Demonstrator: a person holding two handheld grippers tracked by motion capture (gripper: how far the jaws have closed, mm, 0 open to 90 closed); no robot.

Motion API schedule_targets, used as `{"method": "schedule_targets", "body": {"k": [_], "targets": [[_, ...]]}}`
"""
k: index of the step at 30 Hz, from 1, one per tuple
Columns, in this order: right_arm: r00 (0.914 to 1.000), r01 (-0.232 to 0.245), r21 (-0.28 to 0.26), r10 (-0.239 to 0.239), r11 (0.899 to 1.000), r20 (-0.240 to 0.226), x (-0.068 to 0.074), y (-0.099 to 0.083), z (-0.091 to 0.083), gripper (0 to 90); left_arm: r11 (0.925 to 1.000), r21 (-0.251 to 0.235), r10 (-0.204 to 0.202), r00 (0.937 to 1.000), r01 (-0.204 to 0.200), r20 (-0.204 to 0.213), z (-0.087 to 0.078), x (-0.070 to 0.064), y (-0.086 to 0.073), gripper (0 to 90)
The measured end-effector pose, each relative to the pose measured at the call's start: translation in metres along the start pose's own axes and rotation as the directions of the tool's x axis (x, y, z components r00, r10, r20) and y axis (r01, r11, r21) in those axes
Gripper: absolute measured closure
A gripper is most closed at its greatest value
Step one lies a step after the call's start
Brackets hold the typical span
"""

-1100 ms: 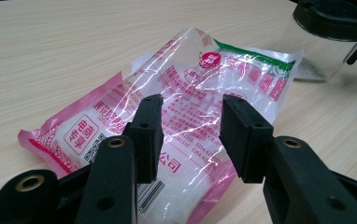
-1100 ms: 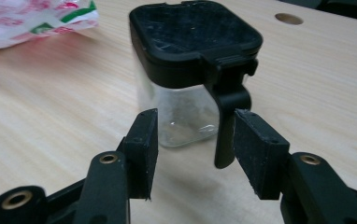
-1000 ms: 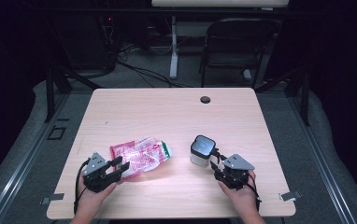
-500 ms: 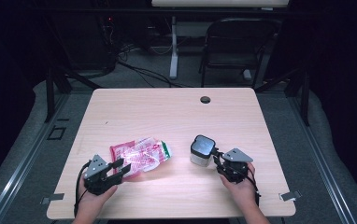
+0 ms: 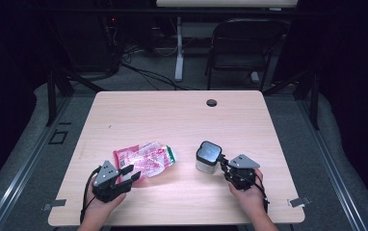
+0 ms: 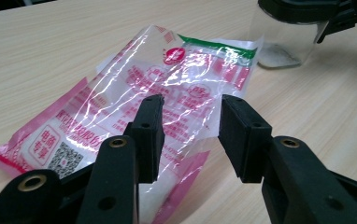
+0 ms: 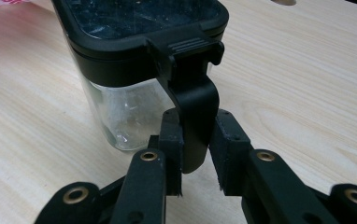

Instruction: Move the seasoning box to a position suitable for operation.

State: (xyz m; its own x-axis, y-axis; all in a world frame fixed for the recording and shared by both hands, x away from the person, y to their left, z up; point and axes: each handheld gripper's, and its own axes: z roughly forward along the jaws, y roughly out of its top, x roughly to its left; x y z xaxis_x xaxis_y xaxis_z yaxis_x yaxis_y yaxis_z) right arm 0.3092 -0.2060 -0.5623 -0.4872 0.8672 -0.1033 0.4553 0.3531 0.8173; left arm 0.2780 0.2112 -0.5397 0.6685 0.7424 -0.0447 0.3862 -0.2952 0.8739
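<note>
Crinkly plastic packet [image 6: 167,88], square glass jar [image 7: 134,60]

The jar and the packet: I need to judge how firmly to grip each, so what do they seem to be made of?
The jar has a clear, glossy wall, glass or hard plastic, with a matte black plastic-looking lid and latch. The packet looks like thin, shiny plastic film: it is see-through, creased, glinting, and printed in pink and green.

Glossy plastic bag [image 6: 167,88], matt wooden table [image 5: 172,115]
</note>
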Motion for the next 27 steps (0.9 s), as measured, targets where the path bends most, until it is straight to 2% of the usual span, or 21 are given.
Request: {"method": "schedule_targets", "body": {"k": [5,6,7,8,9,10,11,15,16,17,18,20,22,27], "targets": [[0.9991,0.033,0.000,-0.033,0.999,-0.027,0.004,-0.001,-0.006,75.3,0.9998,-0.003,0.020,0.9996,-0.020,0.022,0.003,-0.006,0.003,59.8],[0.9979,0.046,-0.007,-0.046,0.999,-0.045,0.007,-0.001,-0.009,75.4,0.9996,-0.008,0.026,0.9992,-0.026,0.029,0.005,-0.008,0.004,59.7],[0.9979,0.046,-0.007,-0.046,0.999,-0.045,0.007,-0.001,-0.009,75.4,0.9996,-0.007,0.028,0.9993,-0.028,0.027,0.006,-0.009,0.004,59.7],[0.9955,0.062,-0.009,-0.063,0.998,-0.071,0.010,-0.002,-0.010,75.4,0.9991,-0.001,0.043,0.9982,-0.043,0.042,0.008,-0.012,0.006,59.8],[0.9955,0.062,-0.009,-0.063,0.998,-0.071,0.010,-0.002,-0.010,75.4,0.9991,-0.001,0.043,0.9982,-0.043,0.042,0.008,-0.012,0.006,60.0],[0.9921,0.081,-0.010,-0.082,0.997,-0.095,0.015,-0.003,-0.012,75.4,0.9987,-0.008,0.050,0.9972,-0.050,0.056,0.010,-0.017,0.007,60.0],[0.9921,0.081,-0.010,-0.082,0.997,-0.095,0.015,-0.003,-0.012,75.4,0.9987,-0.008,0.050,0.9972,-0.050,0.056,0.010,-0.017,0.007,60.0],[0.9813,0.119,-0.015,-0.119,0.993,-0.151,0.024,-0.003,-0.014,75.5,0.9972,0.000,0.075,0.9945,-0.075,0.074,0.012,-0.025,0.009,60.3],[0.9751,0.131,-0.023,-0.133,0.991,-0.177,0.029,-0.002,-0.014,75.6,0.9971,-0.001,0.076,0.9938,-0.076,0.081,0.012,-0.027,0.009,60.4],[0.9751,0.131,-0.023,-0.133,0.991,-0.177,0.029,-0.002,-0.014,75.6,0.9971,-0.001,0.076,0.9938,-0.076,0.081,0.012,-0.027,0.009,60.4],[0.9691,0.147,-0.024,-0.149,0.989,-0.196,0.033,-0.002,-0.014,75.6,0.9971,0.002,0.076,0.9935,-0.077,0.084,0.012,-0.028,0.009,60.4],[0.9678,0.148,-0.025,-0.150,0.989,-0.202,0.034,-0.001,-0.014,75.6,0.9967,-0.003,0.081,0.9929,-0.081,0.088,0.013,-0.030,0.009,60.5],[0.9577,0.163,-0.021,-0.163,0.986,-0.237,0.038,-0.001,-0.013,75.6,0.9966,0.003,0.082,0.9931,-0.082,0.085,0.011,-0.029,0.009,60.5],[0.9498,0.168,-0.024,-0.168,0.985,-0.264,0.041,-0.002,-0.014,75.6,0.9974,-0.003,0.072,0.9945,-0.072,0.076,0.010,-0.026,0.007,60.6]]}}
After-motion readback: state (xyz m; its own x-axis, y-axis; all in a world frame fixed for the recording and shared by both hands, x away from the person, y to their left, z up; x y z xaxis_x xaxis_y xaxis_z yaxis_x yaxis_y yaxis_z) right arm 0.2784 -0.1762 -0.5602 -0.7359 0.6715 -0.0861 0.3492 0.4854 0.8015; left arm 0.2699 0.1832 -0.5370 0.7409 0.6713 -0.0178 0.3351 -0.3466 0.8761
